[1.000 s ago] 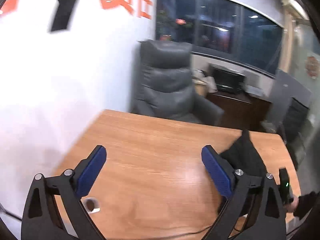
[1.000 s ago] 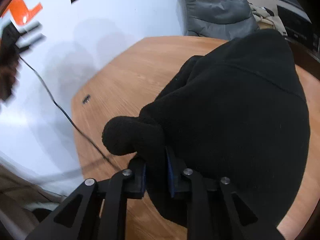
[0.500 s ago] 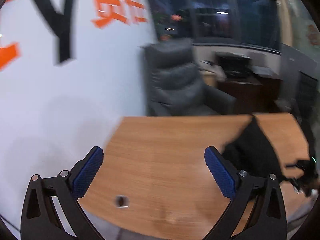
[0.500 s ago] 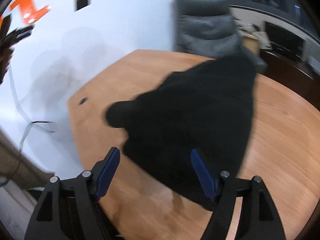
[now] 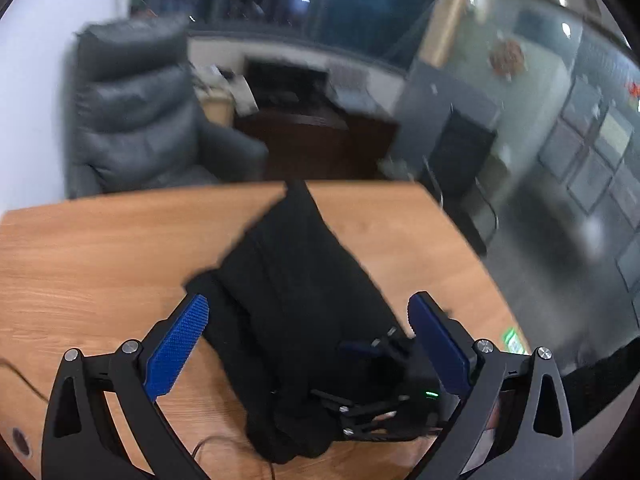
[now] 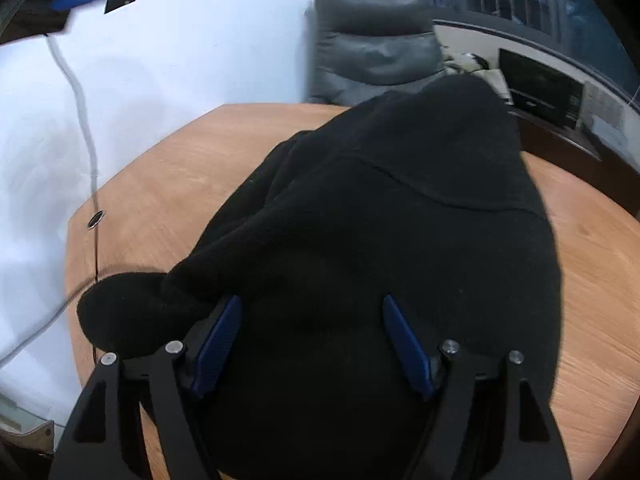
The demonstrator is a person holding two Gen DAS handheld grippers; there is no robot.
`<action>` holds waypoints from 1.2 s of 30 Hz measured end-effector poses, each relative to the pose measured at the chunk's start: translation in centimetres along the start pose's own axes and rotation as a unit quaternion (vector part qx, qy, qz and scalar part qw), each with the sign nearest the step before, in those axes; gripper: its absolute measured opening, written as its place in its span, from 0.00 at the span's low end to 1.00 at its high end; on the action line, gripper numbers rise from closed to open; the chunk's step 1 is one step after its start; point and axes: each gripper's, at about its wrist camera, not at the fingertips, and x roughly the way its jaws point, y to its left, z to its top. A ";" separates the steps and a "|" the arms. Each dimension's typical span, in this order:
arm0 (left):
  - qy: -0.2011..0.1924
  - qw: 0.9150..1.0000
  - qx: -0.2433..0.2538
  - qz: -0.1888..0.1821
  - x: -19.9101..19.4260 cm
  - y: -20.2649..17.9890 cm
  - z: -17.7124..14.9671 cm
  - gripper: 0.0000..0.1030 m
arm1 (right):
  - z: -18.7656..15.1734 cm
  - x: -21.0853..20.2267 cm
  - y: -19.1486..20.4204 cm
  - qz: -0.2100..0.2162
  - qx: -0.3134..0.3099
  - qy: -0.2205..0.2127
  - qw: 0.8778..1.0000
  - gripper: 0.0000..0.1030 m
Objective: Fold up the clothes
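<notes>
A black fleece garment [image 5: 296,292] lies bunched on the wooden table [image 5: 88,264]. My left gripper [image 5: 308,336] is open and hovers above the garment's near part, holding nothing. The right gripper shows below it in the left wrist view [image 5: 372,384], down at the garment's near end. In the right wrist view the garment [image 6: 400,216] fills the middle, with a sleeve end sticking out to the left [image 6: 116,316]. My right gripper [image 6: 312,336] is open, its blue pads [image 6: 218,340] astride the cloth at its near edge.
A grey leather armchair [image 5: 132,116] stands behind the table by the white wall. A cable [image 6: 80,108] hangs along the wall to a hole in the table's left corner [image 6: 96,219]. A dark desk [image 5: 316,136] and glass partitions lie beyond.
My right gripper let go of the sleeve and opened, then dropped back low over the garment. My left gripper swung right from bare table to above the garment.
</notes>
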 end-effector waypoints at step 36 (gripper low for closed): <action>0.144 0.938 -0.278 -0.146 13.8 13.1 -12.6 1.00 | -4.9 1.5 -20.1 0.312 0.309 0.125 0.890 1.00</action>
